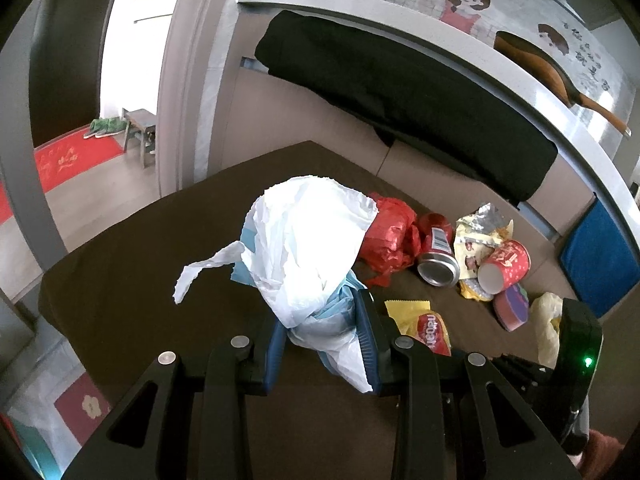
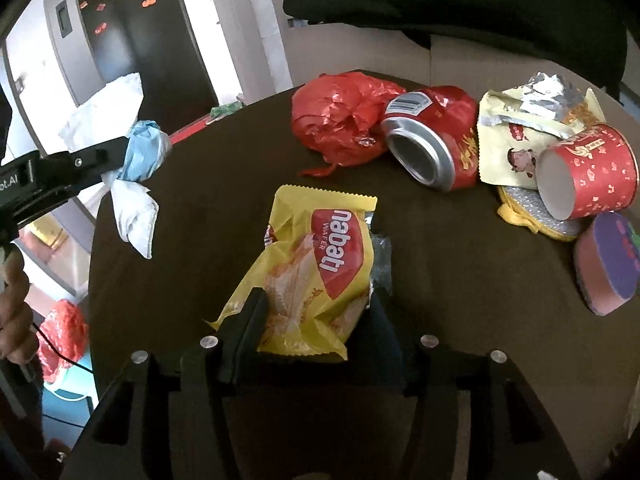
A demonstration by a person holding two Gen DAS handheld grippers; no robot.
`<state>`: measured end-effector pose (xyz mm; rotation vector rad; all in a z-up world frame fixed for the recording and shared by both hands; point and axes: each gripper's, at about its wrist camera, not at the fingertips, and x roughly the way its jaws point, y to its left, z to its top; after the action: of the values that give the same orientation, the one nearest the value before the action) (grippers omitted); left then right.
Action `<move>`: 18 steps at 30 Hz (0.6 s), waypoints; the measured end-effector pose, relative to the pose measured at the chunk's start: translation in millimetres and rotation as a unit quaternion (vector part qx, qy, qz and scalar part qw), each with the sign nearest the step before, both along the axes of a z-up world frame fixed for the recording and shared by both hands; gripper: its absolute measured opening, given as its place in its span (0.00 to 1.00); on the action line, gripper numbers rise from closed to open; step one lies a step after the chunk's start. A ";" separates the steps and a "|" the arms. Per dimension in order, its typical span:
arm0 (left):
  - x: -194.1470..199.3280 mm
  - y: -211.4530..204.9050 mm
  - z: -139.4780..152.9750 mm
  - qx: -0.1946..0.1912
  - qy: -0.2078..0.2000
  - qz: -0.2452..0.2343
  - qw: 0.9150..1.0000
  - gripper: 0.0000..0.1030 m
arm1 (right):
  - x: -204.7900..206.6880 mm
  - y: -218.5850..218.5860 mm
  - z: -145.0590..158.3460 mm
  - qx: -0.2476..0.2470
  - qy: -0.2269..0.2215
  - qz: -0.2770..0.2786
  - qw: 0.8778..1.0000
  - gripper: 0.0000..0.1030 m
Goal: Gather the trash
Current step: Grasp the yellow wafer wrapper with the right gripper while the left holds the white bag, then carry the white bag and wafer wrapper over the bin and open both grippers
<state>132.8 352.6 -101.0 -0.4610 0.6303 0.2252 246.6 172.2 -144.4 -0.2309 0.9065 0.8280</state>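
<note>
Nearest to my right wrist camera lay the yellow wafer wrapper, low in the middle of the frame, sitting between the fingers of my right gripper; my jaws stood wide on either side of it, the left finger at its crumpled lower edge, and I could not tell whether either pad was truly pressing on it. The wrapper rested on the dark brown table. In the left wrist view, my left gripper was closed partway on the bunched neck of a white plastic bag, the blue pads pinching it at the lower centre of the frame while the rest of the bag billowed upward, with pale blue material showing among its folds. From my right camera that same gripper appeared at the left edge of the frame, a hand below it. The remaining trash was gathered toward the upper right of the right view: a crumpled red plastic bag, a red drink can lying on its side just beside it with its silver end toward me, a torn cream and silver snack packet touching the can, a red paper cup tipped over on top of the packet, and a purple and pink round container at the right edge near the cup. A black cloth hung over the counter beyond the table in the upper part of the left view.
</note>
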 end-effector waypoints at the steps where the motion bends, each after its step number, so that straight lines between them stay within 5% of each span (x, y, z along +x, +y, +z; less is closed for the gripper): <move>1: -0.7 -1.3 1.3 -0.001 -0.001 0.000 1.000 0.33 | -0.6 0.8 0.6 -0.002 -0.002 0.007 1.000 0.44; 2: -1.4 -2.4 2.8 -0.001 -0.002 0.000 1.000 0.33 | -2.2 0.5 1.4 0.003 0.002 0.017 1.000 0.28; 4: -2.6 -8.2 7.8 0.004 -0.007 -0.002 1.000 0.33 | -5.6 -1.5 4.3 0.005 -0.005 0.023 1.000 0.13; 12: 9.7 -60.4 41.8 0.043 -0.034 -0.048 0.997 0.33 | -17.8 -58.5 59.2 0.052 -0.083 -0.001 0.995 0.13; 18: 33.8 -134.2 91.4 0.094 -0.085 -0.108 0.986 0.33 | -17.0 -136.8 120.3 0.076 -0.157 -0.066 0.983 0.13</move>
<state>166.6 218.4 -9.6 -0.2248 0.4810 0.0380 229.6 35.4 -24.1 -0.1604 0.5543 0.7103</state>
